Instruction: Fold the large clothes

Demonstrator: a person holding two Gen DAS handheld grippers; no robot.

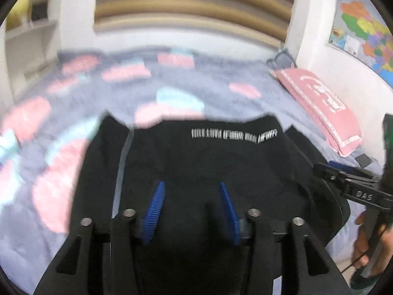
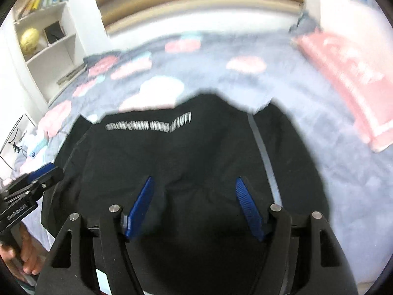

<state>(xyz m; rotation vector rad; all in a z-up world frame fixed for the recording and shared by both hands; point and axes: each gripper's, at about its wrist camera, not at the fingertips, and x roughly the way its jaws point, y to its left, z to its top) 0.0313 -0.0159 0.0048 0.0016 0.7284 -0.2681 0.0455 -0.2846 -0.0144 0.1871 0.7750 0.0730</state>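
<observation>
Motion blur over bedspread (image 1: 221, 91) and garment print, black garment (image 1: 203, 162) spread on bed, near edge hidden beneath both hand-held grippers, left (image 1: 191, 189) and right (image 2: 195, 184) open, empty, pink pillow (image 1: 321, 108) beside garment.

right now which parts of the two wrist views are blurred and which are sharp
Left wrist view: the patterned bedspread is smeared, the left tongs and black garment sharper. Right wrist view: the pink pillow streaks most, the right tongs stay crisp; both bend at the fisheye rim.
</observation>
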